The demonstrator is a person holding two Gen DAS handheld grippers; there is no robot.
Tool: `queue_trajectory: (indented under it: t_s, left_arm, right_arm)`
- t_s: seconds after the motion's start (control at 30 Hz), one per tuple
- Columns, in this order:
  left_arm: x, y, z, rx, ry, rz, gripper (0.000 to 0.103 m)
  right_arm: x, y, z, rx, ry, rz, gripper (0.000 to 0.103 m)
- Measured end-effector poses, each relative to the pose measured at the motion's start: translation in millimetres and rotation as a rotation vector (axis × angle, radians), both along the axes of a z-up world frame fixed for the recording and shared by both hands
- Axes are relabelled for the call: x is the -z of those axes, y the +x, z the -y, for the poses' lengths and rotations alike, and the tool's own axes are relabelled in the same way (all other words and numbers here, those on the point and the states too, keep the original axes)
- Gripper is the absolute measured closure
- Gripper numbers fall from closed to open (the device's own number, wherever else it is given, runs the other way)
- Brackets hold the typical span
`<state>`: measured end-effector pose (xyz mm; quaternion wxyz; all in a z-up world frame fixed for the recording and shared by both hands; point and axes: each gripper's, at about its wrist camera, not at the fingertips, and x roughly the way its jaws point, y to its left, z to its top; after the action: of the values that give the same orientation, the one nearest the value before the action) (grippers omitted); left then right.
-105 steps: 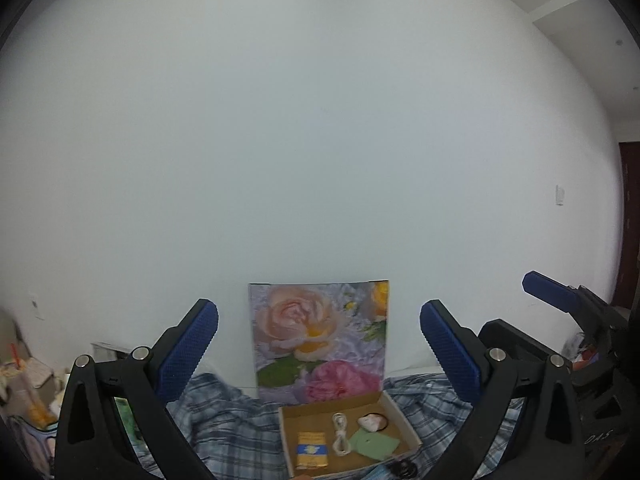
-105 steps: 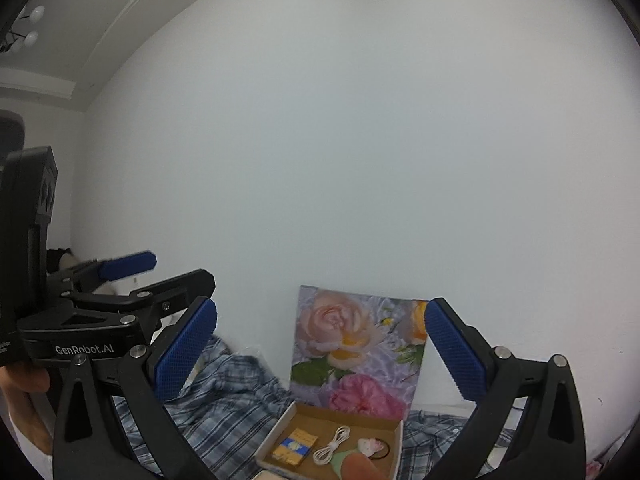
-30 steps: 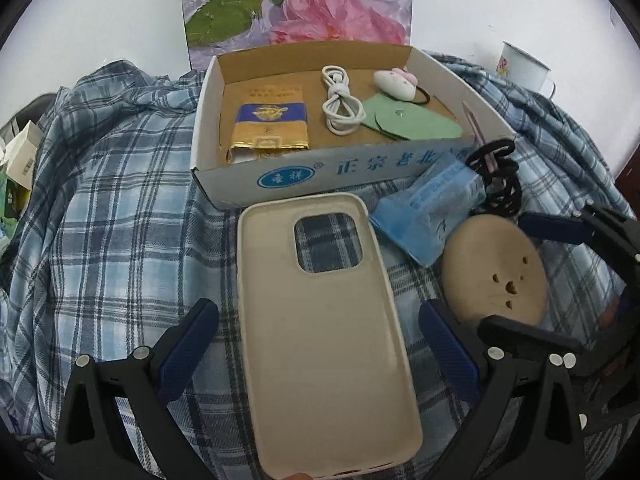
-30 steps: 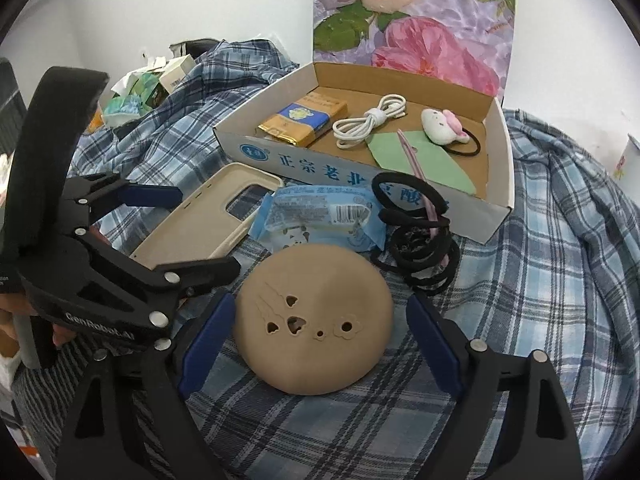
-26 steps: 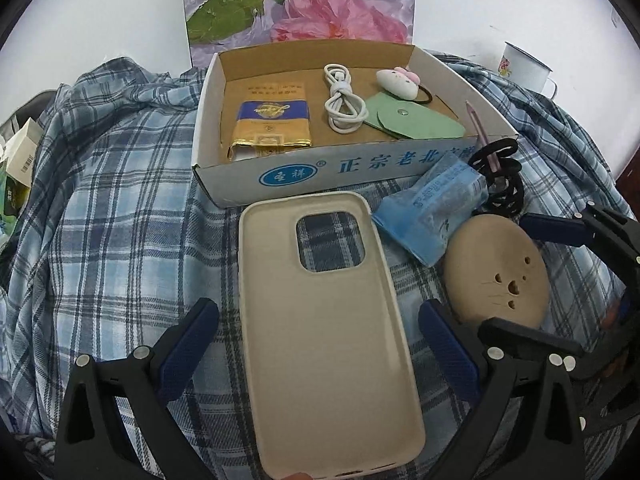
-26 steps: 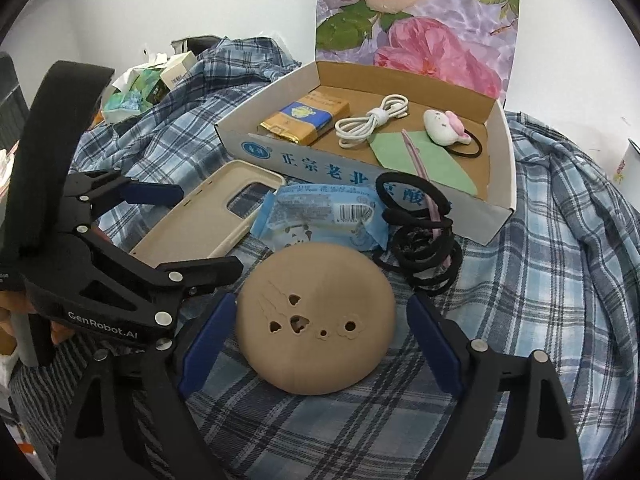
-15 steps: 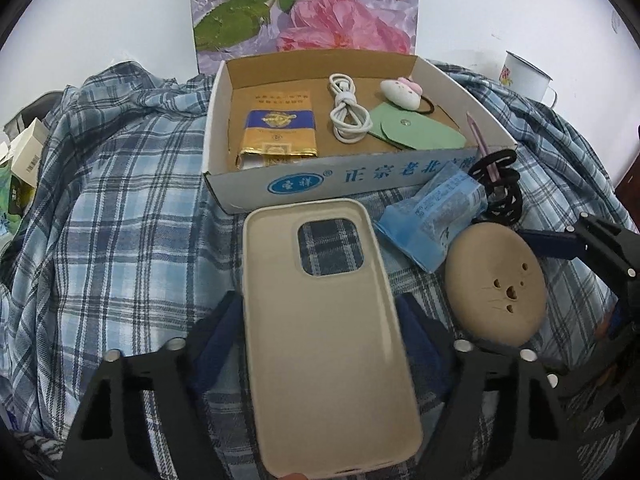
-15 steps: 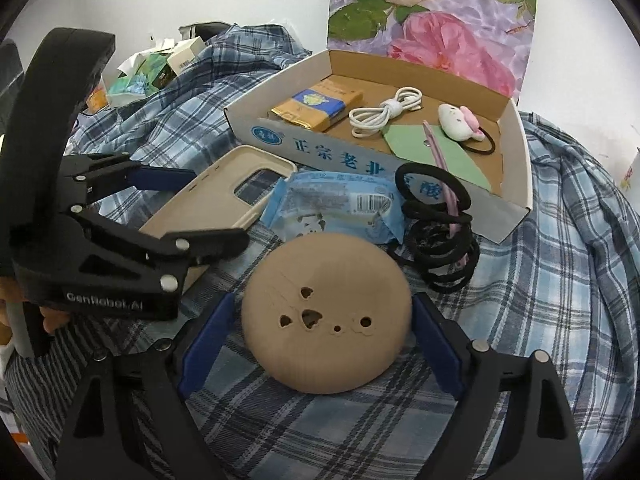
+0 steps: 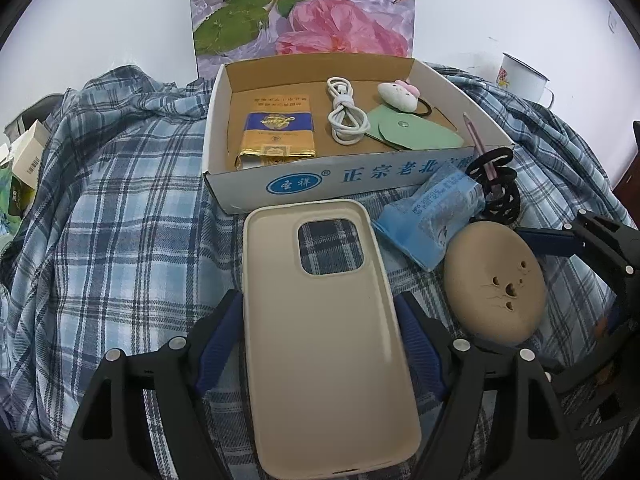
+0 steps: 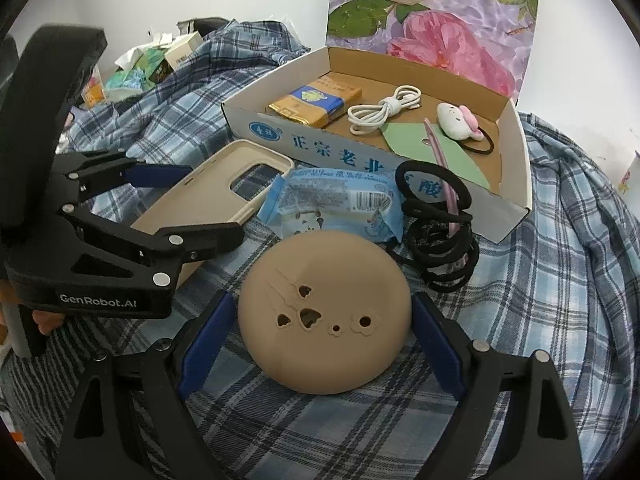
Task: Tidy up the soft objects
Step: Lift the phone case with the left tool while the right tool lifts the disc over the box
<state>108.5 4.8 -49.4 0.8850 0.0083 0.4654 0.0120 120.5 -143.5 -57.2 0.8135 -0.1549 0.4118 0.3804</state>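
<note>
A beige phone case (image 9: 324,320) lies on the plaid cloth in front of a cardboard box (image 9: 360,178). My left gripper (image 9: 320,344) has closed on the case's two long sides. A tan round soft cushion (image 10: 324,312) with small cut-out holes lies to the right of the case. My right gripper (image 10: 320,340) straddles the cushion, its blue pads close to or touching both sides. A blue tissue packet (image 10: 336,204) and black hair ties (image 10: 440,236) lie between cushion and box.
The box holds a yellow-blue packet (image 9: 276,136), a white cable (image 9: 346,118), a green pouch (image 9: 416,134) and a plush hair tie (image 9: 400,94). A floral board (image 9: 304,12) stands behind. A white mug (image 9: 522,78) stands at right, small boxes (image 10: 160,64) at left.
My left gripper's jaws have closed in from wide open onto the phone case's sides. My right gripper has narrowed around the cushion. Both grippers earlier came down from facing the wall.
</note>
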Motion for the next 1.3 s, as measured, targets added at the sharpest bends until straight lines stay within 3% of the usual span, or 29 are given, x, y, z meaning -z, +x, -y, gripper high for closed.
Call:
queue_trajectory:
  t_s: [0.17,0.7,0.93,1.1,1.3]
  left_arm:
    - [-1.3,-0.6,-0.5,0.014,-0.013,0.008,0.027]
    - [-28.5,-15.4,1.6,0.042,-0.046,0.120,0.027]
    - [-35.0,-17.7,0.6,0.047,-0.062,0.141,0.027]
    - [-55.0,-20.6,-1.7,0.045,-0.089,0.188,0.027]
    - [-97.4,-22.0,2.0,0.058,-0.093,0.255,0.027]
  right_arm:
    - [-4.0,-3.8,1.6,-0.006,0.009,0.027,0.025]
    - [-28.7,-11.5,16.9,0.019,0.110,0.172,0.026]
    - [-46.2,-16.4,30.0,0.076,0.171,0.289,0.026]
    - [-60.1,-14.3,37.7,0.125,0.175,0.319,0.026]
    - [-110.5,-16.9,50.0,0.177,0.198,0.391,0.026]
